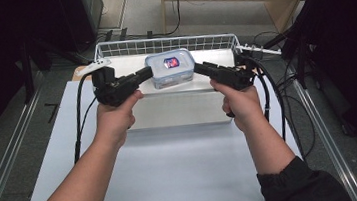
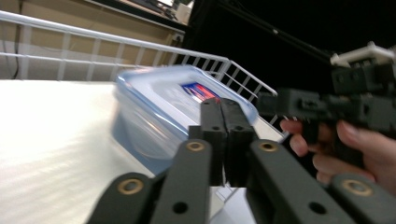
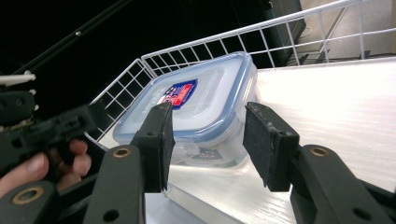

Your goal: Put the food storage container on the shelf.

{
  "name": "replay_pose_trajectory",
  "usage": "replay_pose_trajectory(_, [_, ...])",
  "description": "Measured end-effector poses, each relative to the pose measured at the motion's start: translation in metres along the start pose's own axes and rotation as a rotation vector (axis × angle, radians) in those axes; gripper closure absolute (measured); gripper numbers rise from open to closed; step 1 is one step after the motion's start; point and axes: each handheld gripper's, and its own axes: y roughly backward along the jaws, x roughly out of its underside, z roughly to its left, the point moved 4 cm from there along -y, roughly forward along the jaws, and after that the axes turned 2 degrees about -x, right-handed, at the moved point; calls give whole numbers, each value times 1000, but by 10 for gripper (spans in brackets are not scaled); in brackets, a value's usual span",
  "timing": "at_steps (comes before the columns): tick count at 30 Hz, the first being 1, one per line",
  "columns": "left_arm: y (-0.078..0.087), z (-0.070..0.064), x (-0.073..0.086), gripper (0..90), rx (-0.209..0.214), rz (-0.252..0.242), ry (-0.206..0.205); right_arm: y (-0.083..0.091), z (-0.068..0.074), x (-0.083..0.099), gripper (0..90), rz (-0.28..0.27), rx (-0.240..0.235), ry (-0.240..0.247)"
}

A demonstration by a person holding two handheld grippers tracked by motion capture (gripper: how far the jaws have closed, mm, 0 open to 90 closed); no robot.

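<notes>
A clear plastic box (image 1: 170, 67) with a blue-rimmed lid and a red and blue label stands on the far part of a silver tray (image 1: 182, 111). My left gripper (image 1: 146, 73) is shut with nothing between its jaws, and its tip is at the box's left side. In the left gripper view the closed fingertips (image 2: 226, 112) overlap the box (image 2: 159, 105). My right gripper (image 1: 198, 68) is at the box's right side. In the right gripper view it (image 3: 208, 135) stands open, with the box (image 3: 205, 98) just beyond the gap.
A white wire fence (image 1: 160, 44) rims the tray's far side and corners. The tray rests on a white board (image 1: 173, 166). Black cables (image 1: 274, 100) trail on the right, and dark stands flank the table. Each gripper view shows the other hand (image 2: 345, 144) and its gripper.
</notes>
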Motion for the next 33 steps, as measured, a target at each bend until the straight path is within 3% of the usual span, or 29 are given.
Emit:
replay_pose_trajectory(5, [-2, -14, 12, 900, 49, 14, -18, 5, -1, 0, 535, -5, 9, -5])
replay_pose_trajectory(8, [-10, -15, 18, 900, 39, 44, -16, 6, -2, 1, 537, -2, 9, -5])
replay_pose_trajectory(12, [-17, -8, 18, 900, 10, 41, 0, 7, -2, 4, 539, 1, 11, -4])
replay_pose_trajectory(15, [-16, -6, 17, 900, 14, 34, 3, 9, -2, 5, 539, 3, 9, 3])
replay_pose_trajectory(18, [-11, -8, 19, 900, 20, 34, -17, 14, 0, 8, 539, 3, 4, 9])
replay_pose_trajectory(25, [5, -8, 26, 794, -10, 33, -43, 24, 6, 28, 534, 23, 11, 51])
replay_pose_trajectory(31, [28, -3, 48, 719, -34, 33, -72, 33, 9, 44, 523, 20, 15, 69])
replay_pose_trajectory(33, [33, 0, 56, 676, -47, 43, -81, 36, 8, 54, 478, 25, 23, 85])
